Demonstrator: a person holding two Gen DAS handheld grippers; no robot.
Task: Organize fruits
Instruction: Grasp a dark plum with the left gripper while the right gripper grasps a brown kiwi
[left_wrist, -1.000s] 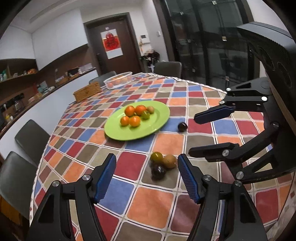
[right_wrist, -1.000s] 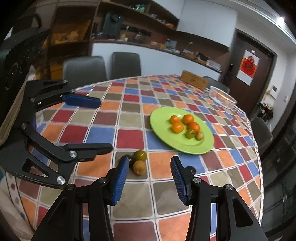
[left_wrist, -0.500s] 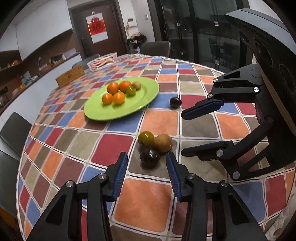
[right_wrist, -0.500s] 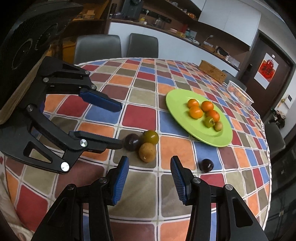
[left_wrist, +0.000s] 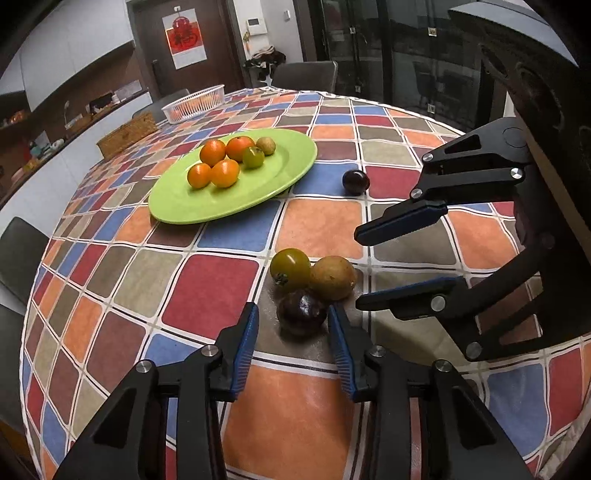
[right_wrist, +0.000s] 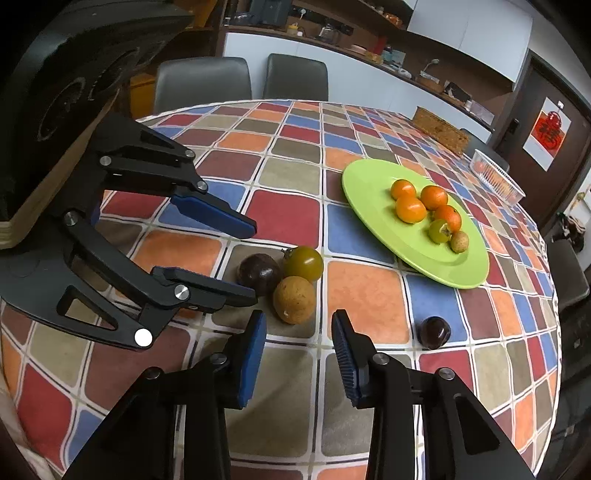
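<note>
Two grippers hover low over a checkered tabletop (left_wrist: 207, 295), jaws narrowed after closing, neither pressing on fruit. The left gripper (left_wrist: 291, 325) frames a dark purple fruit (left_wrist: 301, 312); the right gripper (right_wrist: 298, 332) stands just short of a brown fruit (right_wrist: 294, 300). A green tomato (left_wrist: 290, 269) touches both. Another dark fruit (left_wrist: 355, 181) lies apart near the green plate (left_wrist: 255, 188) of oranges (left_wrist: 214, 164).

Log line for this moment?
left gripper: jaws just narrowed, dark fruit between, ungripped | right gripper: jaws just narrowed, tan fruit at tips
</note>
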